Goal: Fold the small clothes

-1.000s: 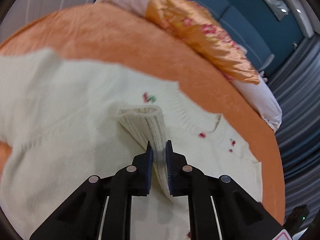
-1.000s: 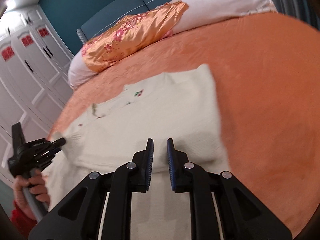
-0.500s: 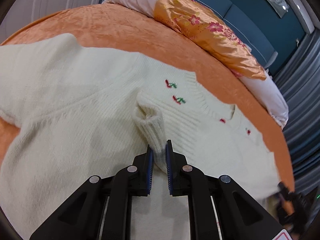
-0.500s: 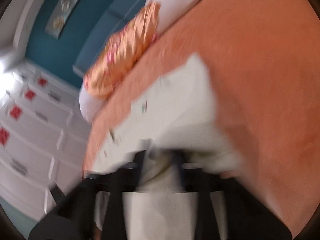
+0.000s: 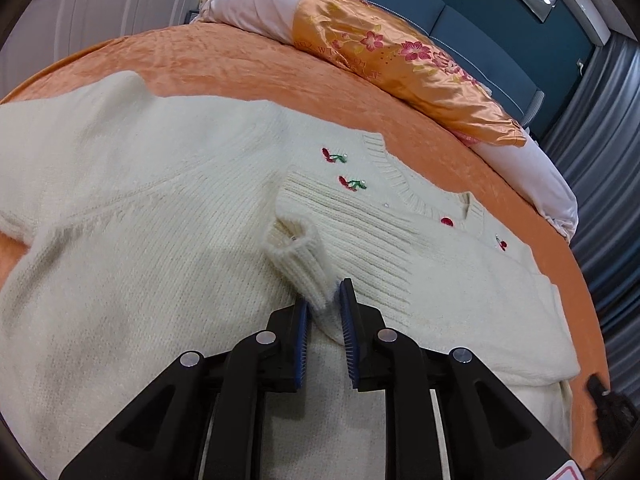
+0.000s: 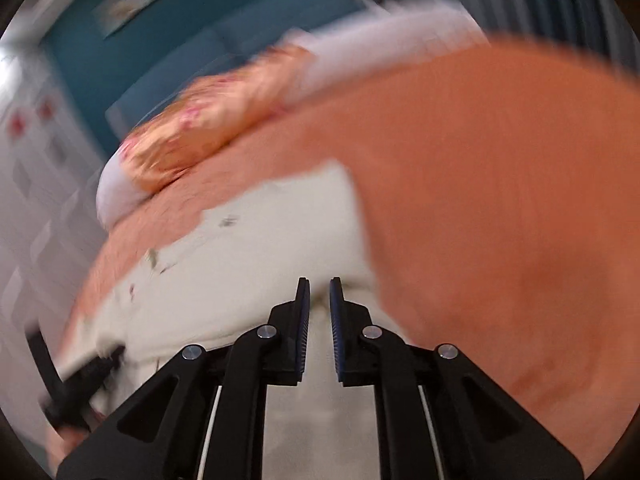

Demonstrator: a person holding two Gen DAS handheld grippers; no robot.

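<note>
A cream knit sweater (image 5: 160,220) with small red cherry embroidery lies spread on an orange bedspread (image 5: 248,68). My left gripper (image 5: 323,300) is low over the sweater's chest. Its jaws have parted slightly around the ribbed sleeve cuff (image 5: 298,254), which lies folded over the body. In the blurred right wrist view my right gripper (image 6: 319,292) is nearly closed with cream fabric of the sweater (image 6: 280,248) between its jaws. The left gripper (image 6: 76,388) shows blurred at lower left there.
A white pillow with an orange floral satin cover (image 5: 400,56) lies along the head of the bed, against a teal headboard (image 5: 472,28). White wardrobe doors (image 6: 28,184) stand on one side and grey curtains (image 5: 600,160) on the other.
The left gripper carried the sleeve cuff across onto the sweater's chest, and its jaws have opened slightly. The right gripper has swung fast over the sweater's edge, and its view is blurred.
</note>
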